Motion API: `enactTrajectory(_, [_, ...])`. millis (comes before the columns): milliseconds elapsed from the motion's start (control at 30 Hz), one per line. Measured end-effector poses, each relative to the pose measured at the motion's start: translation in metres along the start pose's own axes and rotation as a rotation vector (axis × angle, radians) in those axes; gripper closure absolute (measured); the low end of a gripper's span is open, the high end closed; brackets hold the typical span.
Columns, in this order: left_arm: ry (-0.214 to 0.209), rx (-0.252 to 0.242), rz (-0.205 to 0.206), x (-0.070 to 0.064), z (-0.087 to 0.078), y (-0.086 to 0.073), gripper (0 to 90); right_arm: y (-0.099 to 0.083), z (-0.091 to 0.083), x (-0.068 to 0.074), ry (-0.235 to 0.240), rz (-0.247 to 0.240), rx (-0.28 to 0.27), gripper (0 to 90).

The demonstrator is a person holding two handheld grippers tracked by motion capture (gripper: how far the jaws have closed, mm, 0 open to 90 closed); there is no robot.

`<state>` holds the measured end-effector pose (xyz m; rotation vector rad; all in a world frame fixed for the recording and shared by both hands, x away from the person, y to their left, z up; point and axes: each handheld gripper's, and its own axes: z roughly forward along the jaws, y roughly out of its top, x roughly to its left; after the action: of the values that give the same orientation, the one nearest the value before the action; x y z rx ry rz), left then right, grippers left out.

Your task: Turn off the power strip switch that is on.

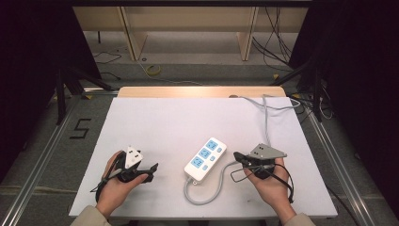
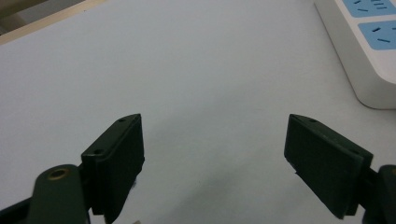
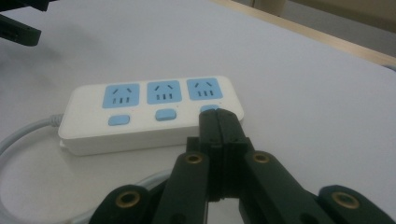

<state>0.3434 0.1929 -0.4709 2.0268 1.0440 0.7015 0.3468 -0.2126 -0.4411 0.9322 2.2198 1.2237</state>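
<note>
The power strip lies on the white surface, between the two tools. The right tool, jaws pressed together and empty, points at the strip's switches; a hard poke could shove the light strip sideways. The left tool, left of the strip, gapes wide, empty, held low.

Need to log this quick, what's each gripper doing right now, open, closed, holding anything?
Left gripper: open, jaws wide apart, holding nothing.
Right gripper: closed, jaws pressed together, holding nothing, tips near the power strip.
</note>
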Motion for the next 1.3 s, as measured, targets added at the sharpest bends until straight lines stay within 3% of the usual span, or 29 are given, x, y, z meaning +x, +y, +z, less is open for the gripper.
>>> enactTrajectory(1300, [-0.004,0.001,0.002,-0.001,0.001,0.001,19.9,0.012,0.012,0.011,0.039,-0.032,0.012,90.0])
